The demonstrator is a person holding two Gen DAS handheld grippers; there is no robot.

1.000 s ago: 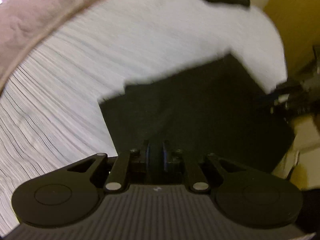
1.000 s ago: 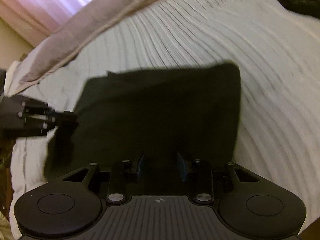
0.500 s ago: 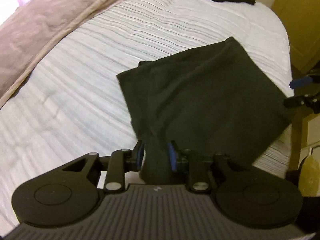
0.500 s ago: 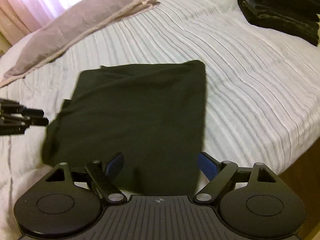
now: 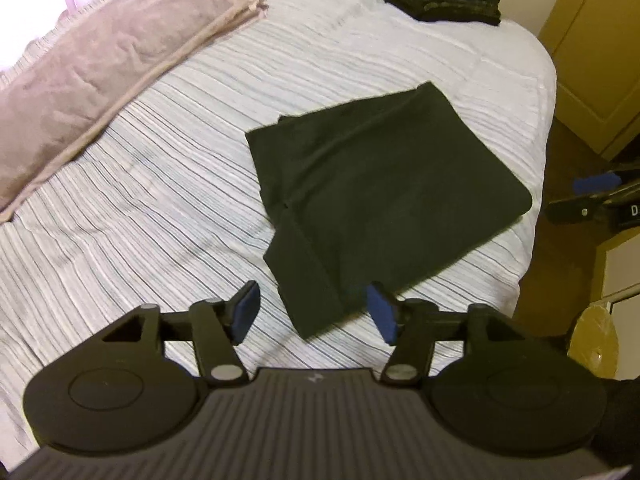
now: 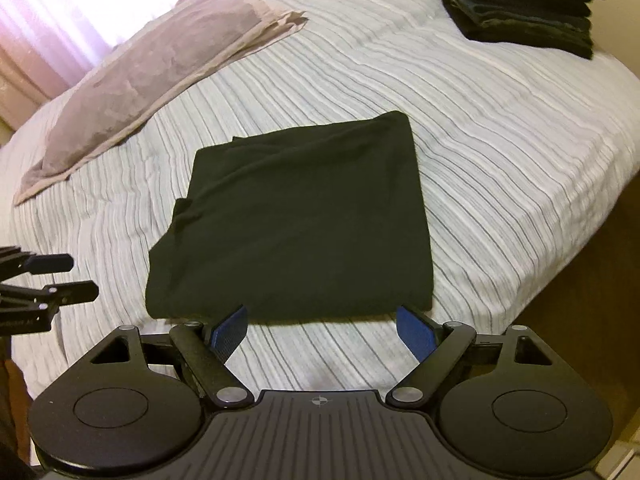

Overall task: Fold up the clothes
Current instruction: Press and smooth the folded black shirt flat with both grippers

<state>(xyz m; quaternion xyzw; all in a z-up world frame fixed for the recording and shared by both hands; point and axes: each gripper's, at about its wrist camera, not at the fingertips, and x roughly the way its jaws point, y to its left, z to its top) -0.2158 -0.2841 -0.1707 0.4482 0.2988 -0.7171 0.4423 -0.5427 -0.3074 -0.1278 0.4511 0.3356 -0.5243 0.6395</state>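
Folded black garment (image 6: 292, 220) flat on bed, beyond both tongs; left gripper (image 5: 314, 312) opening, empty; right gripper (image 6: 322, 328) wide, empty.

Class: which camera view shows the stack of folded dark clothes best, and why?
The right wrist view: the stack of folded dark clothes shows separate layers down its side. The left wrist view cuts the stack off at the top edge, its layers blurred.

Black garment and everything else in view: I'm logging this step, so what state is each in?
Black garment: folded, flat on the bedspread, released.
Left gripper: jaws opening, pads clear of the cloth.
Right gripper: open, empty.
Stack of dark clothes: folded, piled.
Pillow: lying flat.
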